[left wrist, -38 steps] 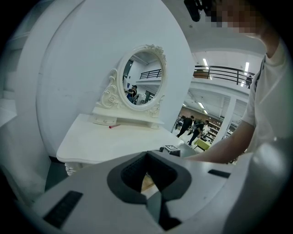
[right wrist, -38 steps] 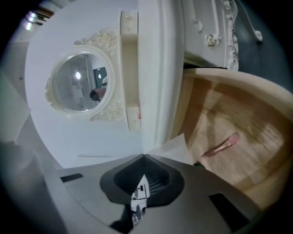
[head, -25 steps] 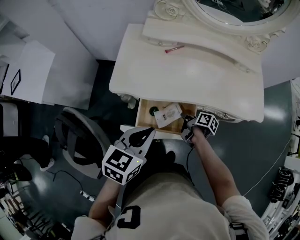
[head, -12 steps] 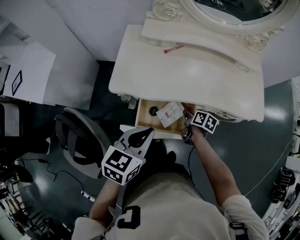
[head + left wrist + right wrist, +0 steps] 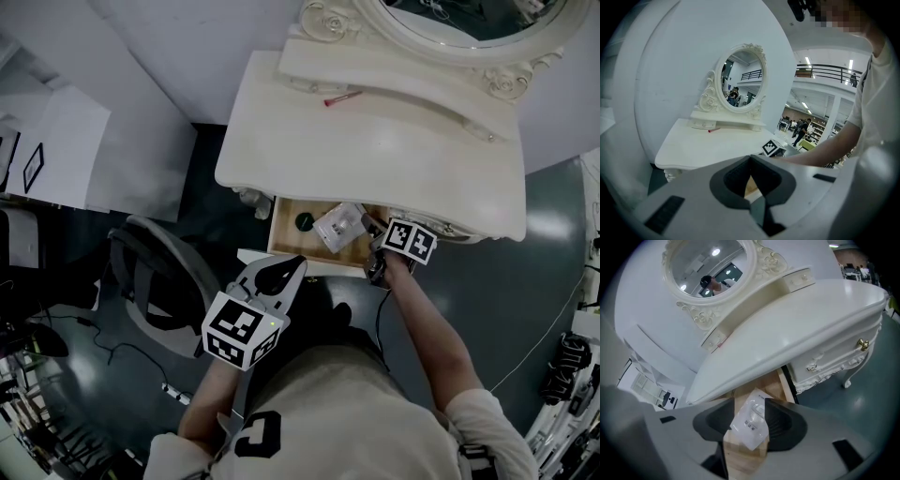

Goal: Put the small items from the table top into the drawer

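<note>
The right gripper's [image 5: 749,408] fingers have just been opening and stand wide apart around a plastic packet [image 5: 751,425] at the open drawer's [image 5: 286,234] right end. The left gripper's [image 5: 750,159] fingers are closed and empty.

The head view is dim and flat, with the floor [image 5: 553,230] dark but for a faint sheen and the table [image 5: 375,141] pale. Both gripper views are brighter, with fisheye-bent edges and black corners. Ceiling lights [image 5: 806,61] glare in the left one.
</note>
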A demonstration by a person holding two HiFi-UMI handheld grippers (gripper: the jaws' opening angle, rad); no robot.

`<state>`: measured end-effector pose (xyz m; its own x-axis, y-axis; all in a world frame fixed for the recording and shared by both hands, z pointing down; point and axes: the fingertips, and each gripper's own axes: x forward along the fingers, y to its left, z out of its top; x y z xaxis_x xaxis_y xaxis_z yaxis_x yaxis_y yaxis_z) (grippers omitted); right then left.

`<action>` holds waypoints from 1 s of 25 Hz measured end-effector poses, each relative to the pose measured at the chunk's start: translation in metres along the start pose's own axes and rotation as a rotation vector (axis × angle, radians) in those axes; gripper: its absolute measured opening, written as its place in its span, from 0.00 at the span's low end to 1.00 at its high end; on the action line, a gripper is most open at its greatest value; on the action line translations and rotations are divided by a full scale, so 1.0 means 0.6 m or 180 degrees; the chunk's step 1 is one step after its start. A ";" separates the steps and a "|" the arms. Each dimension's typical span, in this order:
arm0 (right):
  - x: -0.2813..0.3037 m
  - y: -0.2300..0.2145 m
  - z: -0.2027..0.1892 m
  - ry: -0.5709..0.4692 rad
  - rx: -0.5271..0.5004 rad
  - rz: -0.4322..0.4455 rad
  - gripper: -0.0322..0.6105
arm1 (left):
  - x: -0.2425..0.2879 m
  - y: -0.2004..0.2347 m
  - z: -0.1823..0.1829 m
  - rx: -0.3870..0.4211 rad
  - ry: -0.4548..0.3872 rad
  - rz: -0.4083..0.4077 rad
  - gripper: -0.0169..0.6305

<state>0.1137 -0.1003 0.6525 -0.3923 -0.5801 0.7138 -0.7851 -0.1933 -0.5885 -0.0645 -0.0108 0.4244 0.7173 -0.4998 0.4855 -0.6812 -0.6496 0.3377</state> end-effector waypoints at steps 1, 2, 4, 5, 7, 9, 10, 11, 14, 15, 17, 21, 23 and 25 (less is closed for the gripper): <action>-0.003 0.001 0.001 -0.0002 -0.0064 -0.0013 0.35 | 0.000 0.000 0.001 0.0004 -0.0005 0.0000 0.11; -0.006 0.002 0.002 0.0003 -0.0147 -0.0020 0.35 | -0.001 -0.001 0.002 0.0008 -0.0010 0.0001 0.11; -0.013 0.007 0.003 0.0015 -0.0334 -0.0024 0.35 | 0.000 -0.003 0.005 0.0020 -0.0024 0.0002 0.11; -0.016 0.010 0.004 0.0015 -0.0415 -0.0026 0.35 | 0.000 -0.004 0.006 0.0027 -0.0032 0.0002 0.11; -0.025 0.014 0.006 0.0007 -0.0533 -0.0028 0.34 | 0.001 -0.009 0.008 0.0038 -0.0050 0.0000 0.11; -0.035 0.021 0.006 -0.0006 -0.0592 0.0014 0.34 | 0.002 -0.015 0.009 0.0050 -0.0063 -0.0002 0.11; -0.040 0.027 0.005 -0.0010 -0.0604 0.0062 0.34 | 0.001 -0.017 0.009 0.0057 -0.0065 -0.0001 0.11; -0.046 0.035 0.003 -0.0007 -0.0608 0.0133 0.34 | 0.000 -0.018 0.010 0.0066 -0.0066 0.0003 0.11; -0.065 0.068 -0.004 0.0039 -0.0611 0.0441 0.34 | -0.005 -0.020 0.015 0.0091 -0.0096 0.0036 0.11; -0.074 0.077 -0.004 0.0044 -0.0616 0.0540 0.33 | -0.007 -0.021 0.017 0.0098 -0.0115 0.0054 0.11; -0.093 0.095 -0.003 0.0017 -0.0605 0.0721 0.23 | -0.011 -0.021 0.022 0.0113 -0.0151 0.0094 0.11; -0.124 0.126 -0.013 0.0012 -0.0553 0.1027 0.11 | -0.018 -0.025 0.031 0.0143 -0.0233 0.0163 0.11; -0.138 0.135 -0.023 0.0059 -0.0660 0.1071 0.10 | -0.022 -0.033 0.035 0.0164 -0.0285 0.0165 0.11; -0.153 0.143 -0.028 0.0058 -0.0782 0.1138 0.10 | -0.024 -0.040 0.038 0.0191 -0.0338 0.0168 0.11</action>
<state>0.0744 -0.0501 0.5428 -0.6669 -0.5620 0.4893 -0.6882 0.2127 -0.6936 -0.0549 -0.0010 0.3911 0.6944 -0.5899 0.4120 -0.7106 -0.6523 0.2637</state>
